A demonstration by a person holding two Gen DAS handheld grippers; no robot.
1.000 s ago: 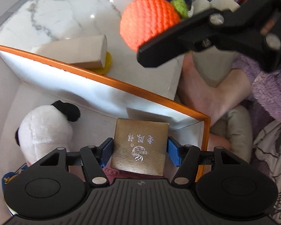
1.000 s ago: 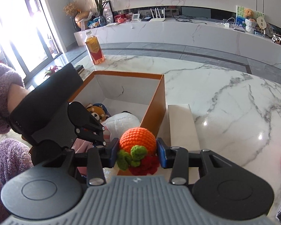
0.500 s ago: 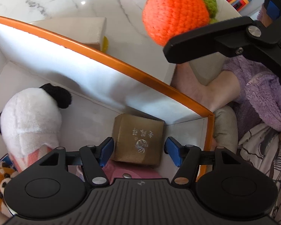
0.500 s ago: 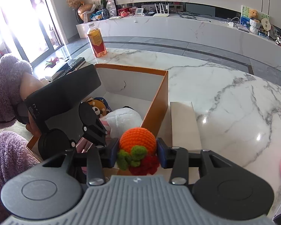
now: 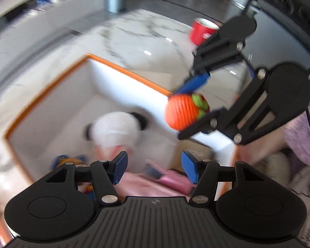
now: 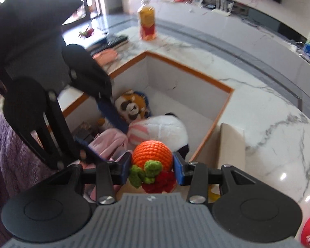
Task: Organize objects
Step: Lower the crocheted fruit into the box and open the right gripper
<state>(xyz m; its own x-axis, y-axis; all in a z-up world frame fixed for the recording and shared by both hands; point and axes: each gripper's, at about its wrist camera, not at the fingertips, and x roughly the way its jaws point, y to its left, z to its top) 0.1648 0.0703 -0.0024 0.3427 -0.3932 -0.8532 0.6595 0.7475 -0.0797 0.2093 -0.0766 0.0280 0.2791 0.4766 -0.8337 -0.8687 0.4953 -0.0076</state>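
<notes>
The left gripper [image 5: 153, 166] has let go of the gold box and has lifted away from it; its jaws, just closing a little, stand wide with nothing between them. On the marble tabletop [image 6: 279, 136], the orange-rimmed box [image 6: 215, 122] holds a panda plush [image 6: 167, 128], a raccoon plush [image 6: 132, 105] and pink cloth [image 6: 109, 142]. The right gripper [image 6: 152, 166] clamps the crocheted orange ball [image 6: 153, 154] above the box's near corner.

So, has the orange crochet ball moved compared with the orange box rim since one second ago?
Yes. In the right wrist view the crochet ball, in the right gripper, now hangs inside the box rim, over the white plush; earlier it covered the rim.
</notes>
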